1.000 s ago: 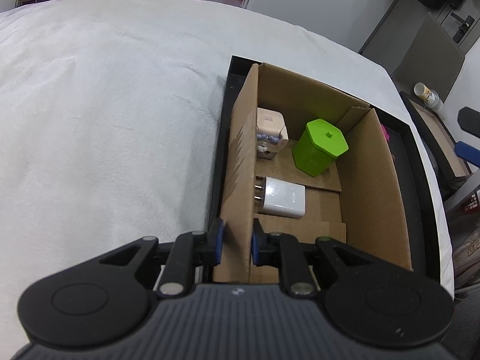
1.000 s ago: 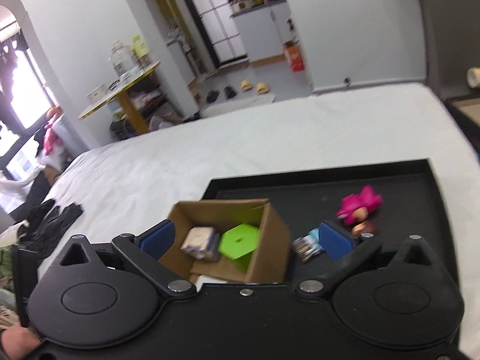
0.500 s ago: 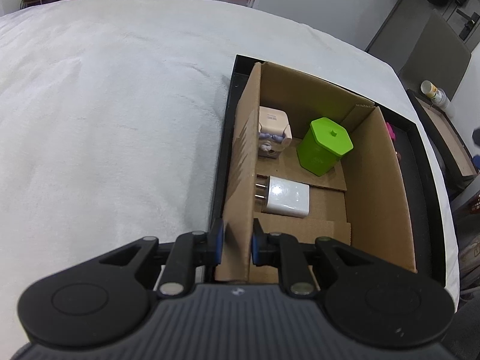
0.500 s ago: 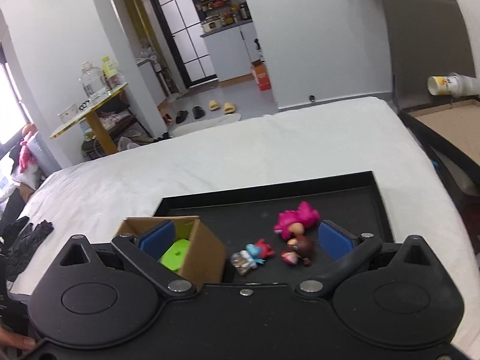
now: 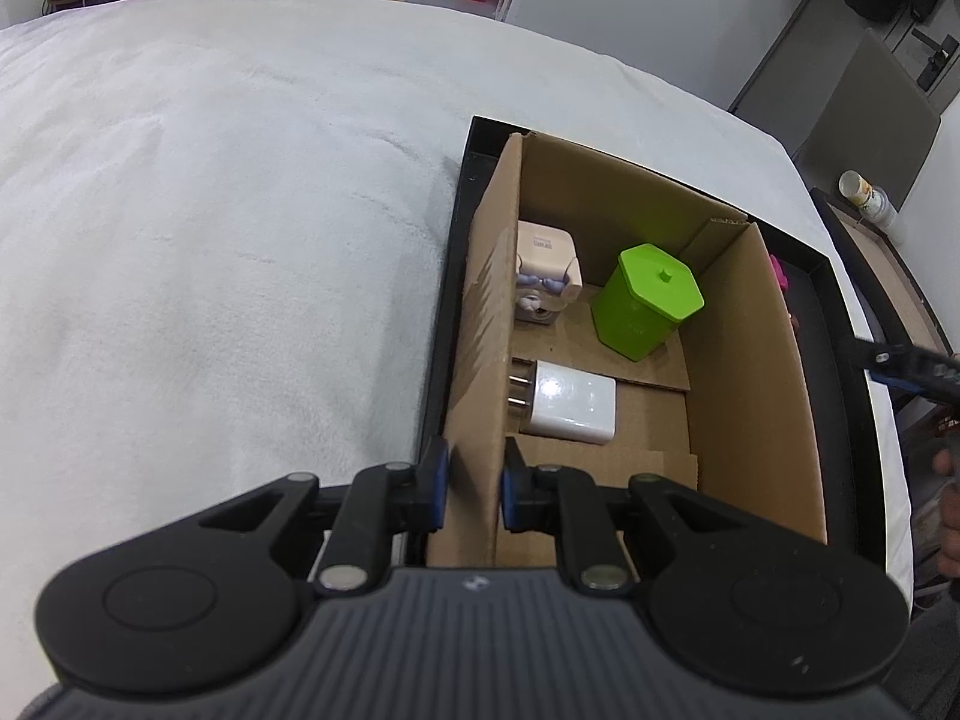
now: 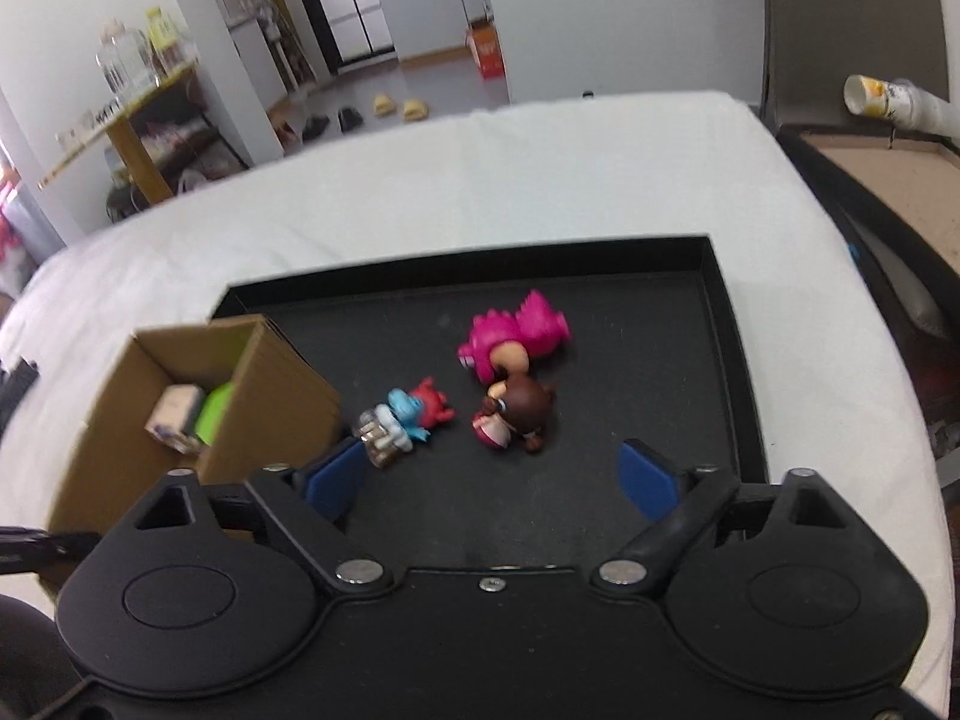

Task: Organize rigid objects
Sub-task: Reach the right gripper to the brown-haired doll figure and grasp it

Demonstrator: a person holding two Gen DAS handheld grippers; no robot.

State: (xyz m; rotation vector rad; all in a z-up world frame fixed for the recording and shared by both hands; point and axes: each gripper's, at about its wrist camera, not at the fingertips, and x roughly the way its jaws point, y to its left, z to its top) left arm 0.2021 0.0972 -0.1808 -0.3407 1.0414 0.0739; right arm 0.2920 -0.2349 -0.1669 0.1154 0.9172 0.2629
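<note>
We hold the near wall of the cardboard box (image 5: 480,324) with the left gripper (image 5: 473,491), its jaws pinched narrow on that wall, one blue pad outside and one inside. The box stands open at the left end of a black tray (image 6: 729,360), which lies on a white cloth (image 5: 210,240).

Inside the box, nearest the pinched wall, lies a white plug (image 5: 570,401) on its side, prongs toward that wall. Further in, against the same wall, sits a small cream and purple toy (image 5: 545,279). Beside it, nearer the far corner of the box, stands a green six-sided pot (image 5: 645,300) with its lid on, upright.

Our right gripper (image 6: 489,477) tilts down over the tray to the right of the box. Its jaws have just been closing but stand wide, with bare tray floor between the blue pads and nothing gripped. Just beyond the pad closer to the box lies a blue and red figure (image 6: 405,420). Past the middle of the gap lies a brown-haired doll (image 6: 516,414) on its side, and touching it, further from the box, a bright pink figure (image 6: 516,339). All three lie loose on the tray floor, outside the box.
</note>
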